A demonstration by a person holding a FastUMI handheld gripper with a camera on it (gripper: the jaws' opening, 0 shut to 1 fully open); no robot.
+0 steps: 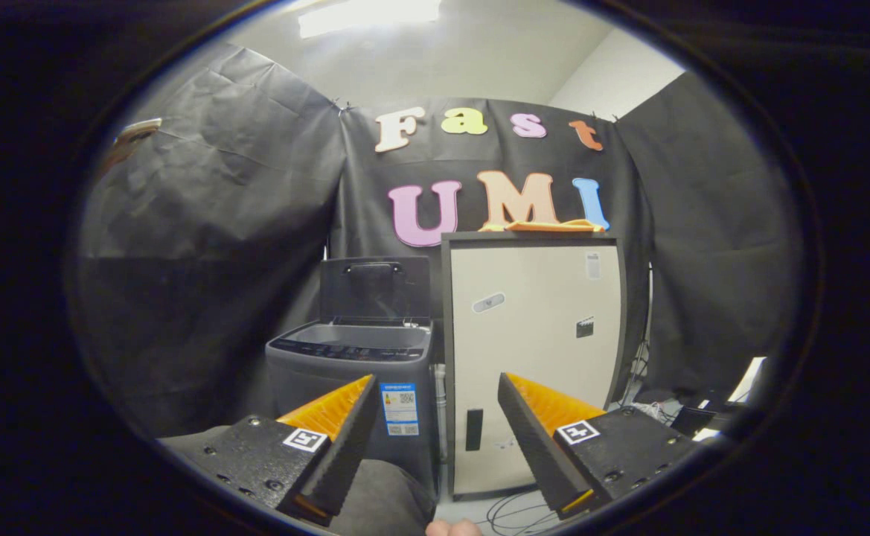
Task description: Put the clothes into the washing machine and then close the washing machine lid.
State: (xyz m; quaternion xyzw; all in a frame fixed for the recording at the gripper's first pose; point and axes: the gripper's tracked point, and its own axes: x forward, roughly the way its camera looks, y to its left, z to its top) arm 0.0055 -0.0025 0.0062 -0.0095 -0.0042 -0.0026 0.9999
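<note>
The gripper (435, 417) is seen nearest, its jaws spread wide with nothing held between them. Just below the gap between the fingers (330, 439), a small part of a hand (453, 528) is visible, and beside it a rounded grey cloth-covered shape (382, 499), which cannot be identified with certainty. Some thin cables (524, 510) are seen lying on the floor under the right finger.

Beyond the left finger, the washing machine (349, 365) is found standing on the floor, grey-bodied, with a label on its front. Its lid (375, 290) is raised upright at the back, so that the top is left open; the inside of the drum cannot be seen from this angle.

Just beside the machine, on its right and ahead of the gap between the fingers, a tall pale cabinet (535, 357) with a dark frame is placed. On top of this cabinet an orange garment (546, 225) is laid flat, well above the machine's open top.

Behind everything, the booth's wall of black cloth (211, 246) is hung, and further cables (650, 406) are gathered at the cabinet's right foot.
</note>
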